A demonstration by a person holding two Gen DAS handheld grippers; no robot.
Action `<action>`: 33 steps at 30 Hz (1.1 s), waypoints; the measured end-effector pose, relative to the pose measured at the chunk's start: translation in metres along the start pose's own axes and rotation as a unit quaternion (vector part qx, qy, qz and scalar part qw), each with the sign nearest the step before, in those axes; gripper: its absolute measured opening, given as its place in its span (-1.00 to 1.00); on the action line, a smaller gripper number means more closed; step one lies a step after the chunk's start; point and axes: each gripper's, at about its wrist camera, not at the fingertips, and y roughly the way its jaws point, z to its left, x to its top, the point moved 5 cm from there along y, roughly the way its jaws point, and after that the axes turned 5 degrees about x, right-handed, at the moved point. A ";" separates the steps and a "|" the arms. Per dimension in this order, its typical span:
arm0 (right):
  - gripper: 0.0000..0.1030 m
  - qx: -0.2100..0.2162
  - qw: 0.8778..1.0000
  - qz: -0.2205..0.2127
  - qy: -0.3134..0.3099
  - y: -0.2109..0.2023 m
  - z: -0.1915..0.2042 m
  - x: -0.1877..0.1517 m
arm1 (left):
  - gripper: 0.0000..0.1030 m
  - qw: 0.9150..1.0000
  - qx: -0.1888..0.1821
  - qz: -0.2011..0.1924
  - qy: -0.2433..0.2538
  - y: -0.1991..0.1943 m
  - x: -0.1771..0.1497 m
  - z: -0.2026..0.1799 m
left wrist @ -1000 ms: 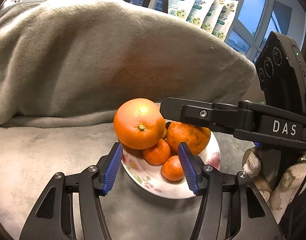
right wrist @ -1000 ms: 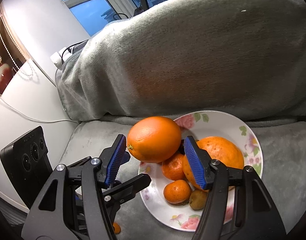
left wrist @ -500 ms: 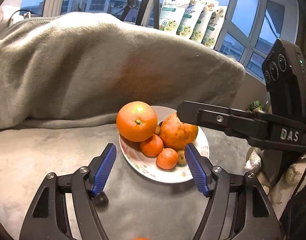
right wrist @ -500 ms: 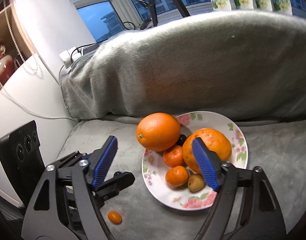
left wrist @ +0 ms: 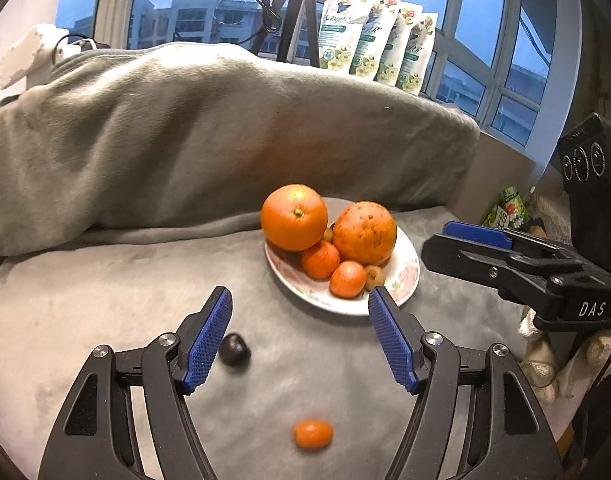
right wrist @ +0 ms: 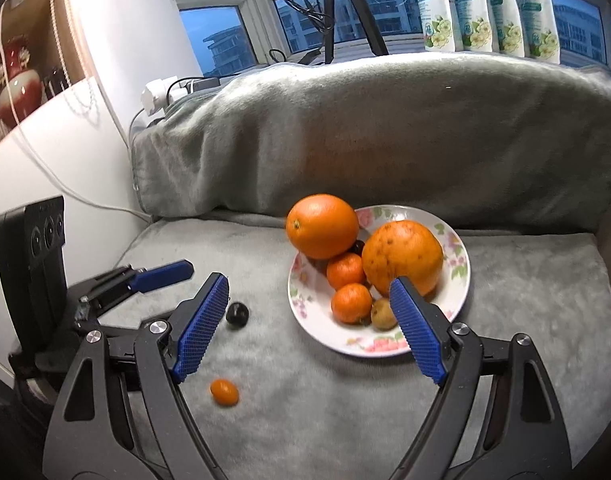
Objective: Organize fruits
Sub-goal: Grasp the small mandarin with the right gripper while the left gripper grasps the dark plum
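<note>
A floral plate (left wrist: 405, 280) (right wrist: 459, 276) on the grey blanket holds a big orange (left wrist: 294, 217) (right wrist: 322, 226), a spotted orange (left wrist: 364, 233) (right wrist: 402, 257), two mandarins (left wrist: 320, 259) (right wrist: 351, 303) and a small brown fruit (right wrist: 383, 313). A dark round fruit (left wrist: 234, 349) (right wrist: 236, 314) and a small kumquat (left wrist: 313, 433) (right wrist: 224, 392) lie on the blanket in front of the plate. My left gripper (left wrist: 299, 332) is open and empty, short of the plate. My right gripper (right wrist: 307, 328) is open and empty, also short of the plate.
A blanket-covered backrest (left wrist: 185, 132) rises behind the plate. Refill pouches (left wrist: 377, 32) and a tripod (left wrist: 293, 12) stand on the window sill. A white wall and power strip (right wrist: 161, 92) are at the left. Each gripper shows in the other's view (left wrist: 525, 264) (right wrist: 117, 284).
Both grippers have pulled back from the plate and opened wider; the right one let go of the big orange, now on the plate. The dark fruit and kumquat came into view.
</note>
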 end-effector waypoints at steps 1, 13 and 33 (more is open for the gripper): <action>0.66 -0.003 1.000 -0.001 -0.003 -0.003 0.002 -0.003 | 0.37 1.000 0.000 -0.001 0.000 -0.002 -0.002 0.002; 0.84 -0.019 0.999 -0.013 -0.049 -0.015 0.035 -0.037 | 0.37 1.000 0.011 0.010 -0.015 -0.019 -0.035 0.036; -0.04 0.052 0.985 0.106 -0.129 0.046 0.085 -0.093 | 0.00 0.998 -0.019 0.061 -0.015 0.019 -0.044 0.050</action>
